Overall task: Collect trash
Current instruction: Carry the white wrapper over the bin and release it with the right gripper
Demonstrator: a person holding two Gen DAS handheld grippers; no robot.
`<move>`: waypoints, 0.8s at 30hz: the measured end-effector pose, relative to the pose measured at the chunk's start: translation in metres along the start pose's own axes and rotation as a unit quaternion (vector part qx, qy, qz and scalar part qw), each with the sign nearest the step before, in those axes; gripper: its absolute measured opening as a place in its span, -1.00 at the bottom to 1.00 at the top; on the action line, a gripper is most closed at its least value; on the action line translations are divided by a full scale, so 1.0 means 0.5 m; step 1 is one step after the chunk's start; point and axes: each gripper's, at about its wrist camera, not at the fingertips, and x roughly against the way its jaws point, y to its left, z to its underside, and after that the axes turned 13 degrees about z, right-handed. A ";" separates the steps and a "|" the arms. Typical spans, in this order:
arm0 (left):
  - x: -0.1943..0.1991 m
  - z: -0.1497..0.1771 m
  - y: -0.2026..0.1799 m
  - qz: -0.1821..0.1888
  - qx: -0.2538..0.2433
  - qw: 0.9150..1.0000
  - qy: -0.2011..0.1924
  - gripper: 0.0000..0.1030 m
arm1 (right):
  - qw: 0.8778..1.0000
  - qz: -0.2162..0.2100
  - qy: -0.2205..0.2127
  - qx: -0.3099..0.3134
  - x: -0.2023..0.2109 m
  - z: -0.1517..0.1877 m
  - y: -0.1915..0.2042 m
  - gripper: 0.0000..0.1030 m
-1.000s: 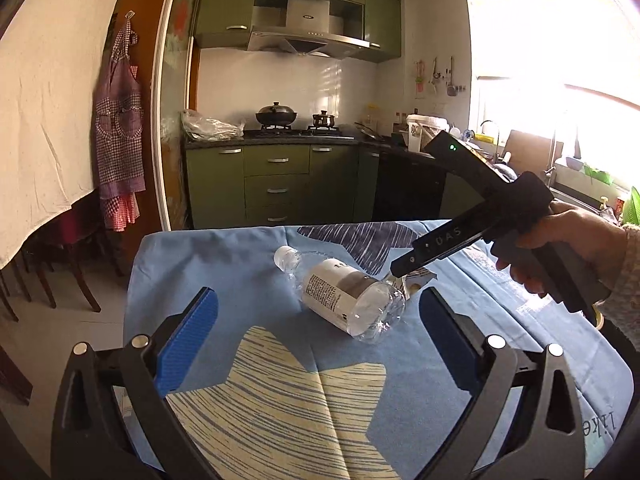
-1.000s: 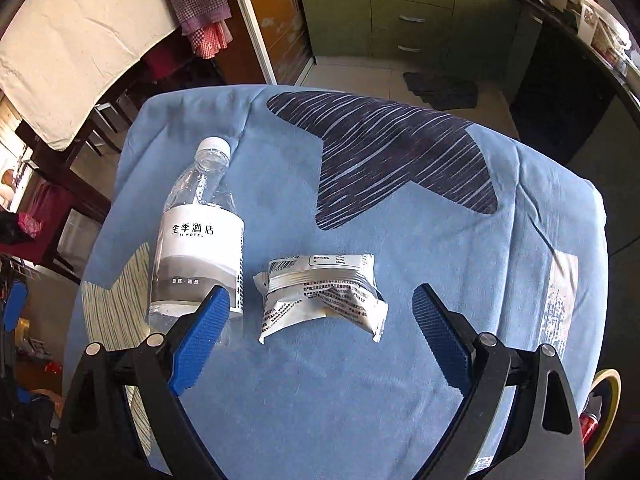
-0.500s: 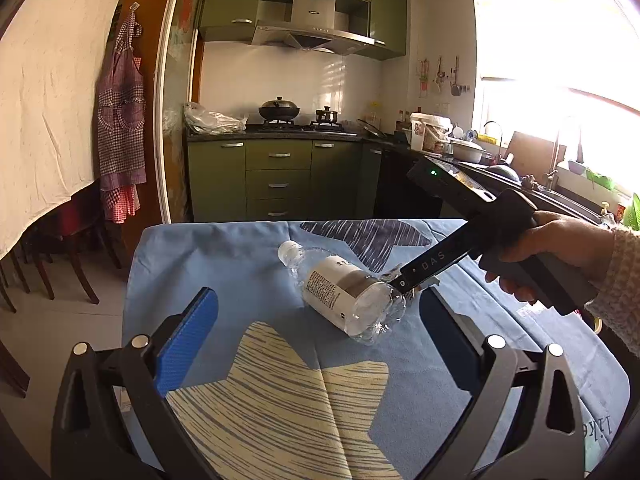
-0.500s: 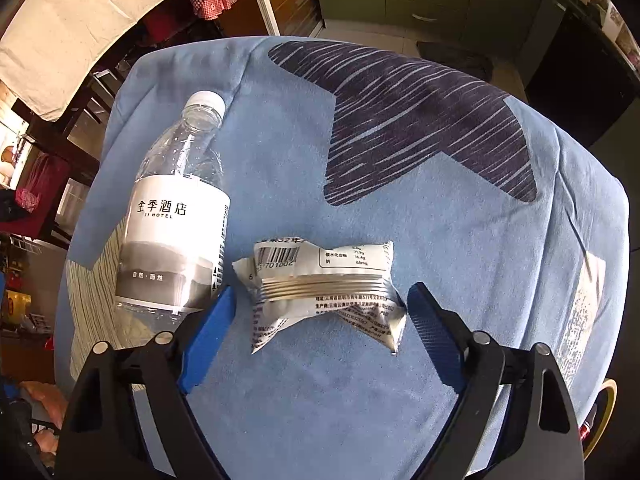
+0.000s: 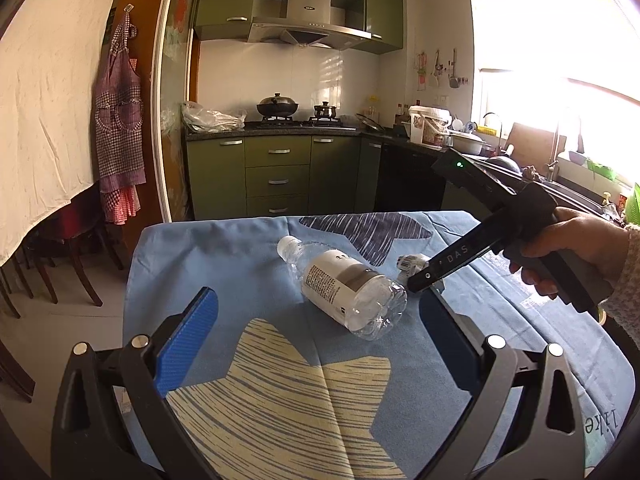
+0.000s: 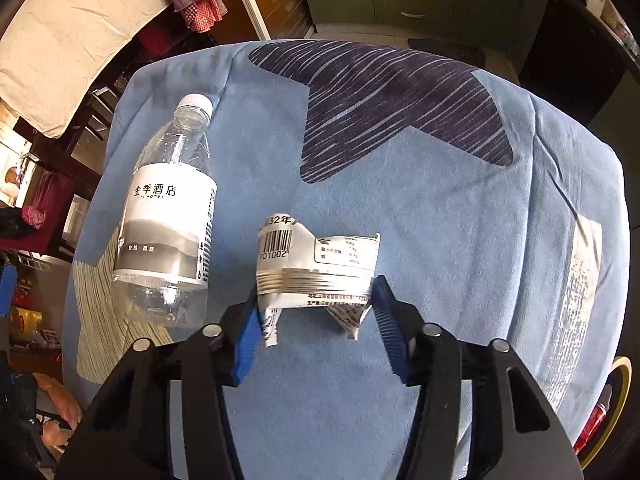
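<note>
Green kitchen cabinets [image 5: 276, 168] stand behind the blue-clothed bench [image 5: 224, 264]; left tongs [image 5: 316, 340] gape, released, near a bottle [image 5: 344, 284]; "DAS" marks the right tongs [image 5: 424, 280]. From the right wrist, the bottle's label [image 6: 168, 228] reads "全季酒店"; the right tongs, jaws just closing, pinch a wrapper [image 6: 316, 272] printed "701002".

Black right gripper [image 6: 316, 312] with ribbed blue jaws and silver screws.

On the worktop [image 6: 460, 220], the bottle [image 6: 168, 216] lies on its side at nine o'clock of the snack wrapper [image 6: 316, 268], just beside it, cap toward twelve. The wrapper sits between the right gripper's [image 6: 316, 320] fingers [image 6: 386, 320]. The left gripper [image 5: 316, 344] stands at six o'clock of the bottle in its own view.
</note>
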 end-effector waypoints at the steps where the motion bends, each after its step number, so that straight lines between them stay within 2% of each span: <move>1: 0.000 0.000 0.000 0.000 0.000 1.000 0.000 0.86 | 1.000 0.000 -0.002 -0.003 0.004 0.004 -0.006 -0.05; 9: -0.007 0.002 -0.003 -0.006 -0.011 1.000 0.007 0.86 | 0.998 -0.041 -0.028 -0.048 0.076 0.063 -0.093 -0.05; 13: -0.012 0.004 -0.005 -0.008 -0.018 1.000 0.012 0.86 | 0.995 -0.039 -0.049 -0.079 0.133 0.118 -0.163 -0.04; 18: -0.015 0.008 -0.010 -0.010 -0.026 0.999 0.017 0.86 | 0.988 0.000 -0.063 -0.142 0.209 0.225 -0.318 -0.01; 24: -0.024 0.013 -0.014 -0.018 -0.036 0.999 0.023 0.86 | 0.967 0.062 -0.058 -0.240 0.256 0.365 -0.534 0.05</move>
